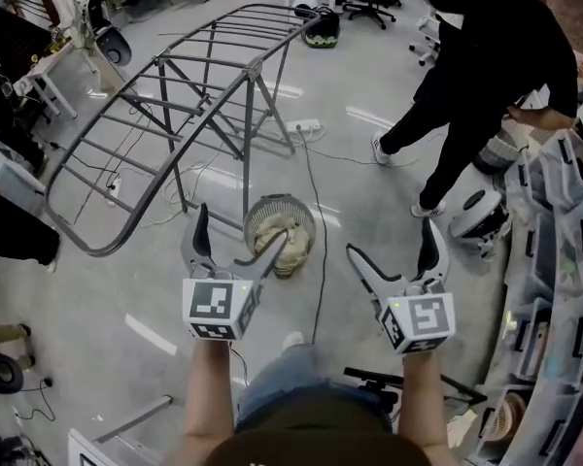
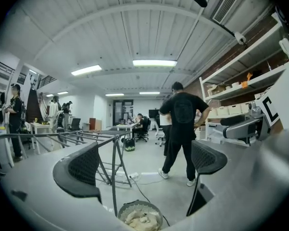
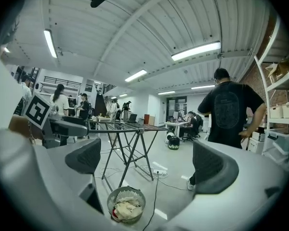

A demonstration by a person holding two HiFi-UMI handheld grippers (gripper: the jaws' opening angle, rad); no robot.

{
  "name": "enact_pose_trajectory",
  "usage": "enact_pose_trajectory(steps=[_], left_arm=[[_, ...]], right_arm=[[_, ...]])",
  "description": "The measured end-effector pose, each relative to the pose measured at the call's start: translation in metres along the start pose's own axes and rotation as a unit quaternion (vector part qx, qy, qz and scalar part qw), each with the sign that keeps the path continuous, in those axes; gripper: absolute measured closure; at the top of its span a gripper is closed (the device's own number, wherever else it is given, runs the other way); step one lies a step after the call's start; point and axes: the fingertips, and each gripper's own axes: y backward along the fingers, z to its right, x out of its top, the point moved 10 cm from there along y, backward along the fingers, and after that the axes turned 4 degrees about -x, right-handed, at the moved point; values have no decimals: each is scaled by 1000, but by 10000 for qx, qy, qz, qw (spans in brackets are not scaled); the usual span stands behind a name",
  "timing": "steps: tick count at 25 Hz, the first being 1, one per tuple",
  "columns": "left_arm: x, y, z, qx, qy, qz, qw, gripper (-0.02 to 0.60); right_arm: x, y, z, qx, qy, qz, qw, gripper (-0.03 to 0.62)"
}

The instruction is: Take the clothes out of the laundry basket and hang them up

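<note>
While both are held out over the floor with jaws spread wide and nothing between them, the left gripper (image 1: 241, 226) and right gripper (image 1: 390, 239) hover side by side. Just beyond the left one, the round laundry basket (image 1: 277, 198) stands on the floor with pale clothes (image 1: 293, 243) inside, near a leg of the metal drying rack (image 1: 175, 95). A person in black (image 1: 496, 56) stands farther off to the right

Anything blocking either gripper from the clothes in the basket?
Nothing visible. The left gripper and right gripper, both open, hover above the round grey mesh basket; its pale clothes lie uncovered. A black cable passes beside it.
</note>
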Motion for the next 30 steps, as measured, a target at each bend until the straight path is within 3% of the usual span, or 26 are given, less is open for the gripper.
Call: enact_pose_trajectory(steps=[13, 21, 30], left_arm=[[-32, -43, -38, -231, 95, -390, 9989, 12], [-71, -71, -29, -250, -26, -664, 9975, 14], [-117, -121, -18, -123, 296, -1334, 9905, 14]], right_arm=[[-18, -53, -9, -85, 66, -563, 9984, 22], [-57, -76, 4, -2, 191, -662, 9976, 28], [-109, -124, 45, 378, 174, -1320, 9904, 28]])
